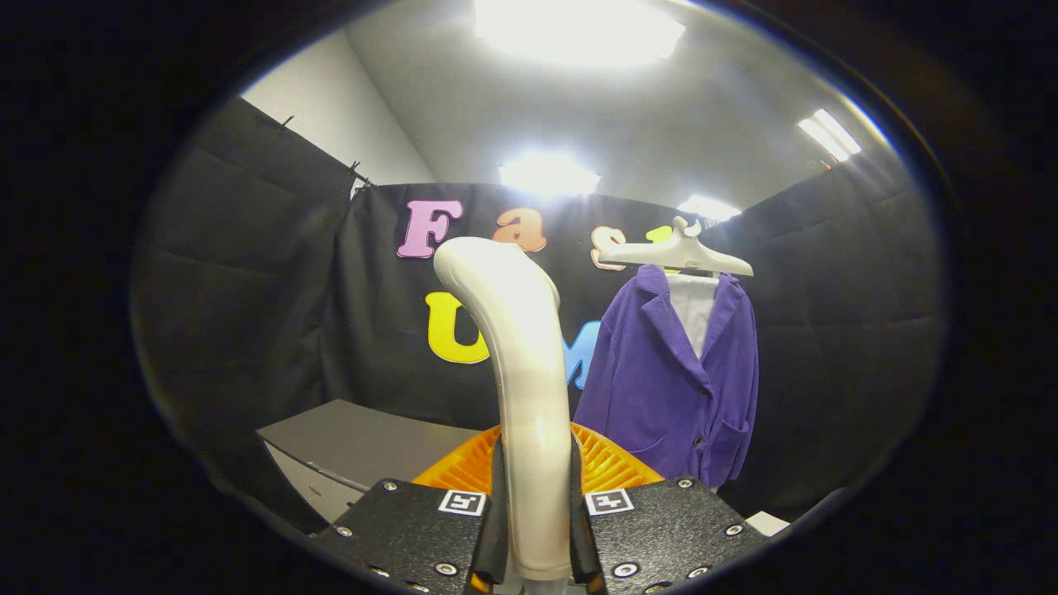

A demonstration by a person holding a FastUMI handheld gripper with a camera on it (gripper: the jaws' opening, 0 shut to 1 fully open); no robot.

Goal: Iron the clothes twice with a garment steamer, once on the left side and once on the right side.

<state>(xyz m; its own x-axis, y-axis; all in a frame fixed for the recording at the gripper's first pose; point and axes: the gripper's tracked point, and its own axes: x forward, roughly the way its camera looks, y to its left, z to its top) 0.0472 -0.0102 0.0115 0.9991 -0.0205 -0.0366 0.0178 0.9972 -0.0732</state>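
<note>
A cream-white garment steamer handle [521, 364] rises upright between my fingers, curving over at its top. My gripper [536, 504] is shut on it, both fingers pressing its lower part. Behind the handle sits an orange ribbed part [612, 463] of the steamer. Beyond and to the right of the fingers a purple jacket [674, 372] over a white shirt [693, 310] hangs on a pale hanger [678, 252] in front of the black booth wall. The jacket hangs apart from the steamer.
A grey cabinet or table top [364, 442] stands low at the left, ahead of the fingers. Black cloth walls close the booth on the left, back and right. Bright ceiling lights [579, 29] shine overhead.
</note>
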